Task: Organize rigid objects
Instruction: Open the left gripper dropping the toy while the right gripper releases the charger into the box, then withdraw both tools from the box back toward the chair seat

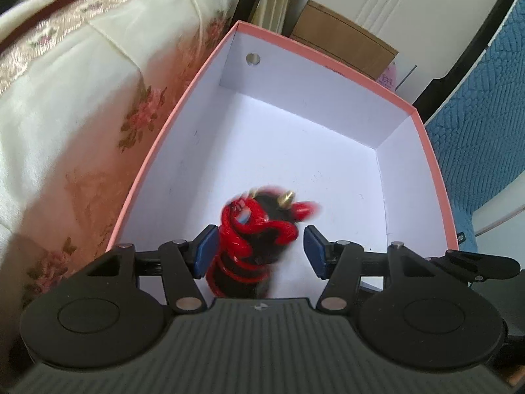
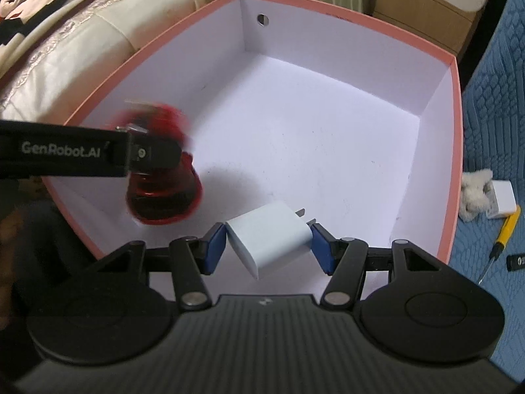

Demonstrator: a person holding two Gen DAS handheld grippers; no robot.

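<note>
A pink box with a white inside (image 1: 328,105) sits on the bed; it also shows in the right wrist view (image 2: 328,115). My left gripper (image 1: 259,246) is open over the box's near left part. A red cable bundle with a black plug (image 1: 256,239) is blurred between its pads, touching the left pad and clear of the right one; it also shows in the right wrist view (image 2: 164,177), under the left gripper's finger (image 2: 98,154). My right gripper (image 2: 269,246) is shut on a white charger (image 2: 270,241), held tilted over the box's near edge, prongs pointing forward.
A cream floral bedspread (image 1: 82,115) lies left of the box. On the blue mat (image 2: 492,98) to the right lie a white adapter (image 2: 502,198), a fluffy white thing (image 2: 474,193), a yellow screwdriver (image 2: 503,233) and a small black piece (image 2: 515,261). A cardboard box (image 1: 344,42) stands behind.
</note>
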